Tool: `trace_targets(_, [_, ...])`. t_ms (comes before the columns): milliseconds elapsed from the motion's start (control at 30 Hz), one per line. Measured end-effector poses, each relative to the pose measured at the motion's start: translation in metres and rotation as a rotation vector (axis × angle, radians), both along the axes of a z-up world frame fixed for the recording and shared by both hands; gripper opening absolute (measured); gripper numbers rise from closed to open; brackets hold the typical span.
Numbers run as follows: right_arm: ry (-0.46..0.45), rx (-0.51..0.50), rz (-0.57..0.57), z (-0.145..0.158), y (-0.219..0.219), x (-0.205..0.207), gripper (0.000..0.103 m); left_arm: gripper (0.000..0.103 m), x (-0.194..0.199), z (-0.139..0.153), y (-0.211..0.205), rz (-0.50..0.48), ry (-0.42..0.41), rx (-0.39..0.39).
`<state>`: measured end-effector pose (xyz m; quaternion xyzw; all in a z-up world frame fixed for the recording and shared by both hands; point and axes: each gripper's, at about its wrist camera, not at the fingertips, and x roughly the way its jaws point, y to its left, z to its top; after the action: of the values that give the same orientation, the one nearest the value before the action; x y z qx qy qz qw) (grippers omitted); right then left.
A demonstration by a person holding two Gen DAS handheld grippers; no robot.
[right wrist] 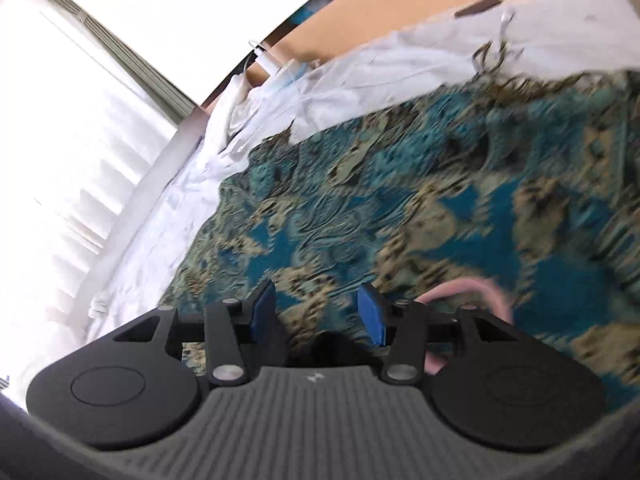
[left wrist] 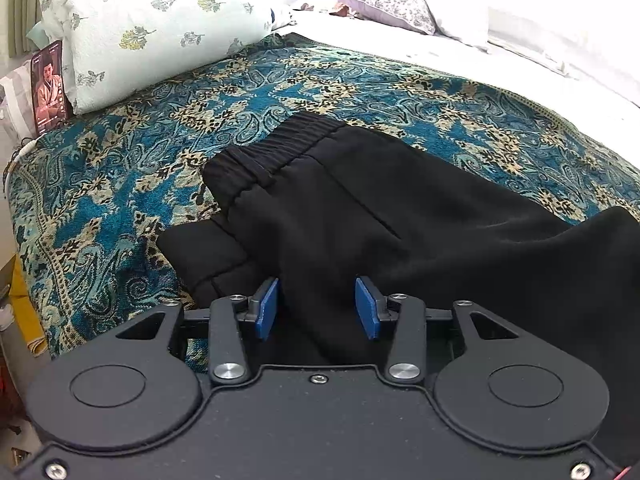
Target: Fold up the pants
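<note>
Left tongs (left wrist: 317,307) gape over black pants (left wrist: 360,208) on bedspread (left wrist: 120,184).

Bright daylight, window (right wrist: 60,140) blown out — right view motion-blurred

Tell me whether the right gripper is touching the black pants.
Apart. The right wrist view shows the right gripper open over patterned bedspread only.

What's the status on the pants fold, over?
Left gripper open, black pants between its fingers, not clamped. Right gripper open, empty, over the patterned bedspread. Pants partly folded, waistband showing. Nothing in the way.
</note>
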<state>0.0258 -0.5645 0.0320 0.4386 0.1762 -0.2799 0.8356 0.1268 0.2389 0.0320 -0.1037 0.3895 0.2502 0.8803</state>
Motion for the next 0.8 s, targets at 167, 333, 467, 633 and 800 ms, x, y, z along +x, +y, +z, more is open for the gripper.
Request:
trace_targets(167, [0.199, -0.216, 0.174, 0.009, 0.028, 0.001, 0.049, 0.042, 0.002, -0.002, -0.003, 0.001, 0.002, 0.024])
trace_targets(333, [0.196, -0.109, 0.255, 0.005, 0.028, 0.010, 0.045, 0.042, 0.006, -0.002, -0.006, 0.004, 0.012, 0.039])
trace_targets(467, [0.167, -0.030, 0.244, 0.000, 0.018, 0.026, 0.044, 0.043, 0.007, -0.003, -0.008, 0.007, 0.014, 0.048])
trace_targets(633, [0.269, -0.220, 0.169, 0.024, 0.048, 0.025, 0.062, 0.043, 0.007, -0.003, -0.008, 0.006, 0.016, 0.055])
trace_targets(800, [0.295, -0.420, 0.189, 0.037, 0.089, 0.016, 0.074, 0.044, 0.008, -0.005, -0.009, 0.012, 0.012, 0.065])
